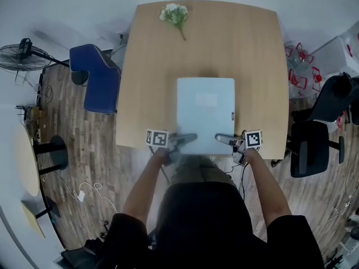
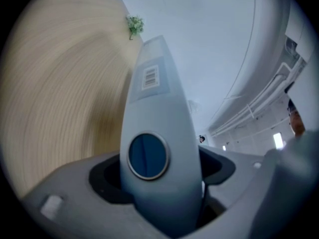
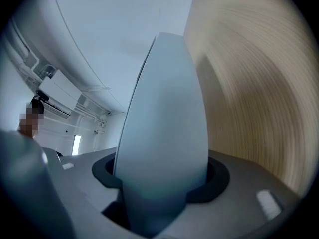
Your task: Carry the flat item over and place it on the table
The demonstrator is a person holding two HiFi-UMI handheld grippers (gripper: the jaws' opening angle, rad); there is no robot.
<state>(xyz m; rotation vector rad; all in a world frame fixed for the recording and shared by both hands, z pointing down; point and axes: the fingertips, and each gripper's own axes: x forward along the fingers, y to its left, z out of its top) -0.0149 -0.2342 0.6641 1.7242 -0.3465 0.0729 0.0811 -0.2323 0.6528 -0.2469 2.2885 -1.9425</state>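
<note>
flat item (image 1: pixel 205 114) over table (image 1: pixel 146 66), near edge clamped by left tool (image 1: pixel 188 138), right tool (image 1: pixel 224 138)

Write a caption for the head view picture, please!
Left gripper and right gripper hold a pale blue flat rectangular slab over the light wooden table.

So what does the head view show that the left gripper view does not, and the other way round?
Only the head view: the right gripper, the blue chair, the fan. Only the left gripper view: a barcode label and a round blue spot on the flat item. Both: the left gripper holding the flat item, the wooden table, the flowers.
</note>
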